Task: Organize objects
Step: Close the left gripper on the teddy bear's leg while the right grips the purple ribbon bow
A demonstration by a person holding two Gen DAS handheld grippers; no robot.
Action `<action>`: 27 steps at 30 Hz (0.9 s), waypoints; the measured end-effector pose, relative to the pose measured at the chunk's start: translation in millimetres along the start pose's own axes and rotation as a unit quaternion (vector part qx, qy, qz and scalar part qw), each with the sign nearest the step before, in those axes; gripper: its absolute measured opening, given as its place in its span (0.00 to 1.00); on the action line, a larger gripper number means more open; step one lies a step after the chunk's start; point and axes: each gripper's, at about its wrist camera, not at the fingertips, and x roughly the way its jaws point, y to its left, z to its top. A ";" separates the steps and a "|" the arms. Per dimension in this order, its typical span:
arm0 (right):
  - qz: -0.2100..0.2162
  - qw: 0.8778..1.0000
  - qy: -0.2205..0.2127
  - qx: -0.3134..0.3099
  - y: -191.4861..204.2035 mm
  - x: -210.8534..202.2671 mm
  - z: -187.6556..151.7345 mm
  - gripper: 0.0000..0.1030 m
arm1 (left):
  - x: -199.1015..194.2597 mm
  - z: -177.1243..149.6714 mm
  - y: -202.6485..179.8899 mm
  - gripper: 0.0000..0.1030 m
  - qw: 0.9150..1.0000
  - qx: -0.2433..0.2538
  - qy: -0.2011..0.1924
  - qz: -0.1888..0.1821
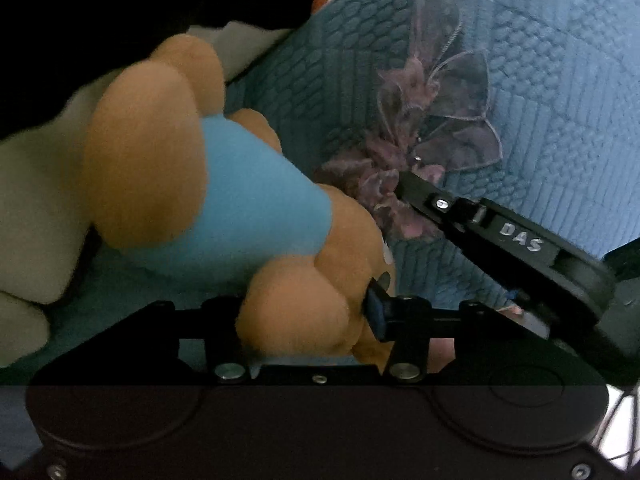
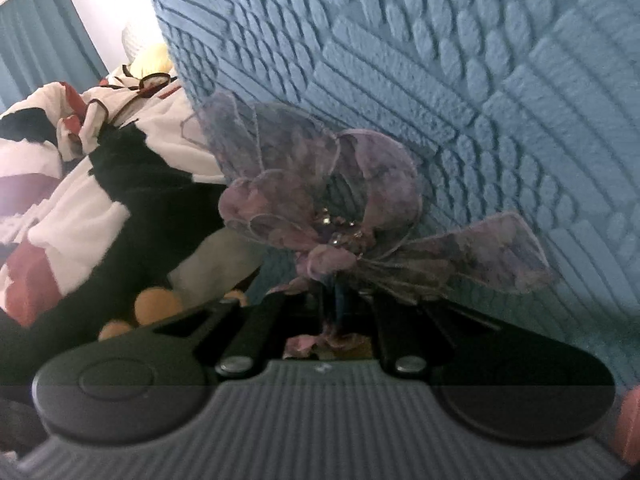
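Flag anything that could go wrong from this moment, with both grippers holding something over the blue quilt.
1. The right gripper pinches only thin gauzy fabric of the purple ribbon flower; it could tear or slip out.
2. The left gripper clamps one rounded limb of the plush bear, whose body hangs forward; the soft grip may slide off.
3. In the left wrist view, bear and flower sit close, so they may snag.

Both wrist views close, low over blue quilt point(image 1: 560, 60); share purple bow point(image 2: 320, 208)
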 end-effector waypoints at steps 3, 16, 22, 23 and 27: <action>0.000 1.000 0.002 0.014 0.9 -15.9 -4.4 0.07 | -9.8 -6.7 -4.8 0.44 1.000 0.013 0.002 0.002; -0.066 0.997 0.003 0.028 25.7 -80.0 -46.9 0.07 | -69.0 -39.6 -28.8 0.41 0.992 0.128 -0.008 0.001; -0.102 0.994 0.003 0.047 36.3 -105.6 -75.1 0.07 | -82.0 -56.5 -35.1 0.39 0.987 0.159 0.000 0.019; -0.112 0.993 0.004 0.046 39.9 -110.5 -80.3 0.07 | -90.2 -62.6 -36.8 0.38 0.986 0.164 0.001 0.018; -0.157 0.987 0.019 0.012 57.7 -122.6 -99.0 0.07 | -105.7 -69.0 -44.6 0.38 0.983 0.182 0.000 0.013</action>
